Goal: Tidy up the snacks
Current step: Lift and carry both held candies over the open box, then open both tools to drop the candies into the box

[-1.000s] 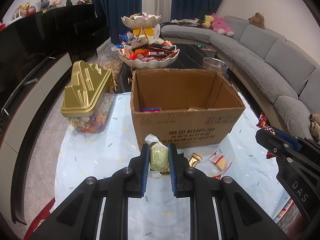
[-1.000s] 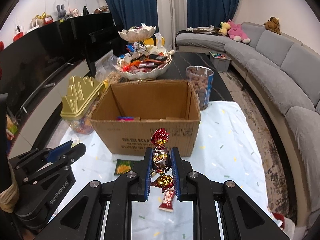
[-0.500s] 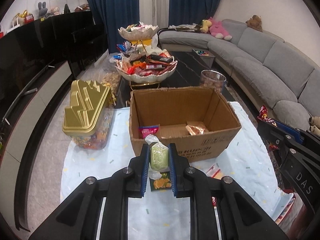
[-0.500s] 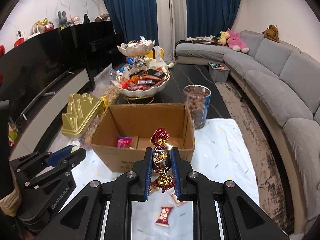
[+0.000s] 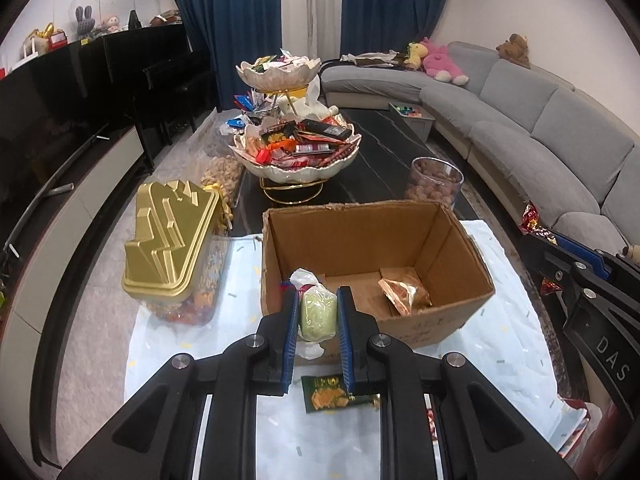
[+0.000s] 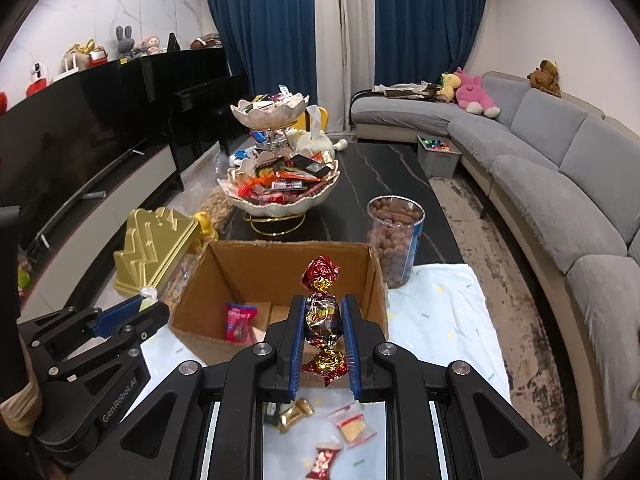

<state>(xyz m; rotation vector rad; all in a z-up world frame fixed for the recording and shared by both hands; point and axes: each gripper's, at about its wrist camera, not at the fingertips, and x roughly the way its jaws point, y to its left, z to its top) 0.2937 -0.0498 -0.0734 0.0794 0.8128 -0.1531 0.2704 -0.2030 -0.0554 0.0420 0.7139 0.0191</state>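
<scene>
An open cardboard box (image 5: 472,256) (image 6: 200,280) stands on the pale cloth. Inside lie an orange-brown snack packet (image 5: 404,290) and a pink packet (image 6: 239,320). My left gripper (image 5: 318,300) is shut on a pale green sweet in clear wrap (image 5: 318,312), held just before the box's near wall. Over that same near edge hangs a red-and-gold foil candy (image 6: 323,312), with my right gripper (image 6: 324,308) shut on it. Loose snacks remain on the cloth: a green packet (image 5: 334,394), a gold-wrapped piece (image 6: 294,414), a clear packet (image 6: 352,424) and a red one (image 6: 324,458).
A gold-lidded candy jar (image 5: 172,240) stands left of the box, a clear tub of nuts (image 6: 394,240) behind it on the right. A two-tier dish heaped with snacks (image 5: 296,152) sits on the dark table. A grey sofa (image 6: 560,184) curves along the right.
Both grippers have risen and moved toward the box, each still holding its sweet. The box's inside, with its packets, has come into sight.
</scene>
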